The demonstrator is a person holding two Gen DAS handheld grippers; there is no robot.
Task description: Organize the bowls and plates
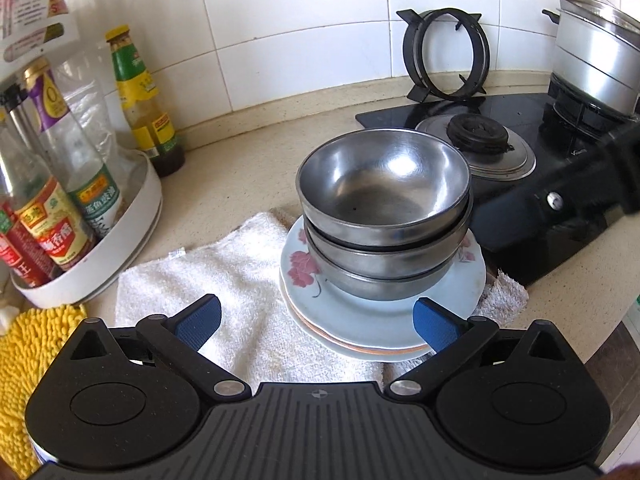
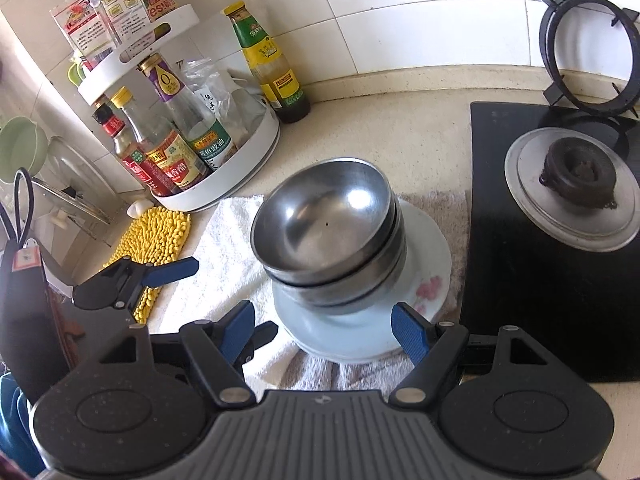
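Three round stainless-steel bowls [image 1: 384,216] sit nested one inside another, mouths facing up, so the stack's axis runs vertical; being round, they have no long side. They rest on a small pile of pale blue round plates with pink flower prints [image 1: 360,320], which lie flat on a white terry towel [image 1: 224,280] spread over the beige stone surface [image 1: 248,168].

The left gripper [image 1: 318,322] has its blue-padded fingers [image 1: 198,320] spread wide and holds nothing. The near rim of the plate pile lies between the fingertips, closer to the right-hand finger, which is just beside that rim; whether they touch cannot be told. The bowls stand ahead of the fingertips, apart from both.

The right gripper [image 2: 324,330] also has its fingers [image 2: 408,334] spread wide and empty. In the right wrist view the bowl stack [image 2: 326,232] lies ahead of and between the fingertips, with the plates' [image 2: 420,248] near rim just past them. The left gripper [image 2: 160,272] shows to the left of the right gripper's left-hand finger, over the towel [image 2: 224,248].

Beyond the right-hand fingers lies a black glass cooktop [image 2: 520,280]; beyond the left-hand fingers stands a white round condiment rack of sauce bottles [image 2: 240,160].
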